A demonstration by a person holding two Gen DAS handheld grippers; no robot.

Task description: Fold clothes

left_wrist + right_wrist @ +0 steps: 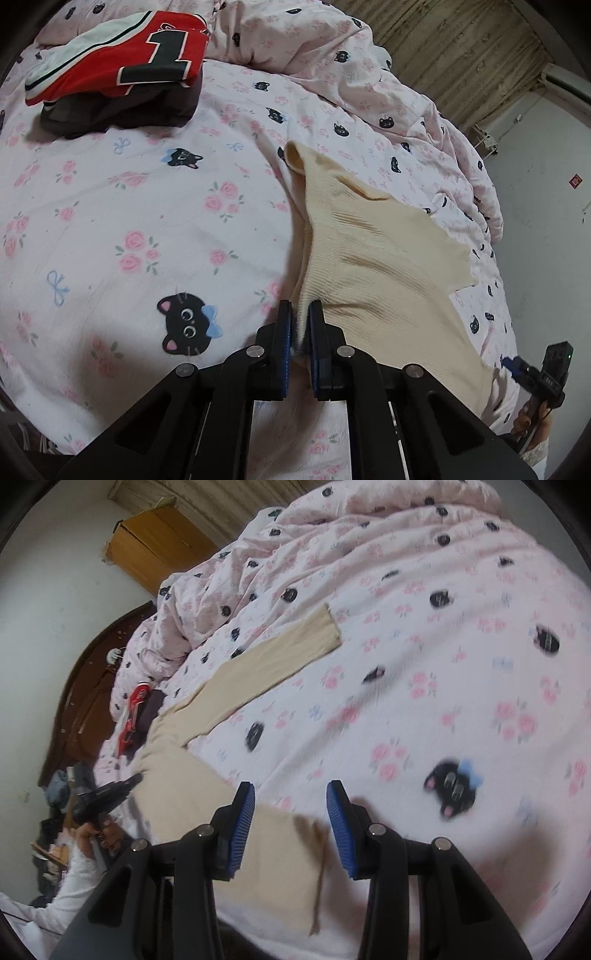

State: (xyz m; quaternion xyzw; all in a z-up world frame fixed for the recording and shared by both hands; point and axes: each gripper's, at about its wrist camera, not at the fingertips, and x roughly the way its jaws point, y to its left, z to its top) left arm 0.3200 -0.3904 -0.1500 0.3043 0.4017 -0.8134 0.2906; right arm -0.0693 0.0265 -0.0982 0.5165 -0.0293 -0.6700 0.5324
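Your left gripper (pixel 300 325) is pinched narrow on an edge of the cream knit top (pixel 369 258), centre-right in the left view. Your right gripper (pixel 290 812) stands apart, holding nothing, above the hem at bottom centre. Risks: thin bite slips out; lone pull drags the sleeve (pixel 280 653) crooked.

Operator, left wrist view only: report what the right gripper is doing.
Observer: The right gripper is open, hanging above the hem corner of the cream garment without gripping it.
Operator: Tell me where the sleeve went.
Observer: One long sleeve lies stretched flat across the bedsheet, cuff farthest away.
Operator: Give me what's beyond the bed.
Observer: A dark wooden headboard and a light wooden cabinet against the wall.
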